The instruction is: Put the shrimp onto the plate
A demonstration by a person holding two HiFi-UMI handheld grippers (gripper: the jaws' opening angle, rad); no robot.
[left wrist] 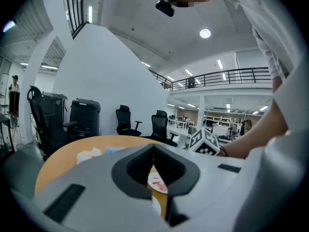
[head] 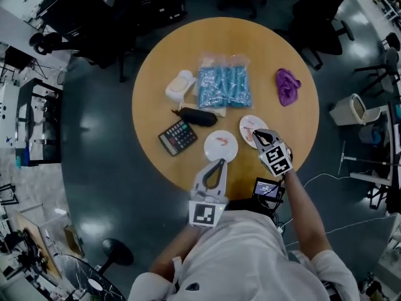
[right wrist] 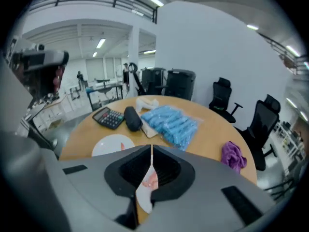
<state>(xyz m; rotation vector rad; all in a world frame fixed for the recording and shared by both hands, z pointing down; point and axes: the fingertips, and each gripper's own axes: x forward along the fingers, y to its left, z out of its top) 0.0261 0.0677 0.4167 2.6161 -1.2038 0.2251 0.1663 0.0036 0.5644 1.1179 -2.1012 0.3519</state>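
Closest in, on the head view, is the person's white shirt [head: 244, 256], with both forearms reaching over the near rim of a round wooden table [head: 276, 55]. On it, from the biggest down, are a clear bag of blue pieces [head: 224, 86] in the middle, two white plates at the near edge, a calculator [head: 178, 137] to the left, a black pouch [head: 197, 116] and a purple cloth [head: 287, 85] on the far right.

From above, the left gripper [head: 221, 162] has its tips at the near edge of the left plate [head: 227, 153]. The right gripper [head: 255, 133] hangs over the near side of the right plate [head: 245, 122]. That view does not settle whether either one touches.

The gripper views settle the jaws. Those of the left gripper [left wrist: 153, 148] are pressed together with nothing between them. Only this view shows the other gripper's marker cube [left wrist: 205, 141] side-on, black office chairs [left wrist: 126, 120] and a balcony railing [left wrist: 227, 76]. The right gripper [right wrist: 151, 151] is likewise closed and empty, and its view lays the table out low and flat, from calculator to cloth.

One shrimp [head: 220, 141], a thin pink curl, lies on the left plate. More pink shrimp lies on the right plate, just under the right gripper's jaws, though I cannot make out how many.
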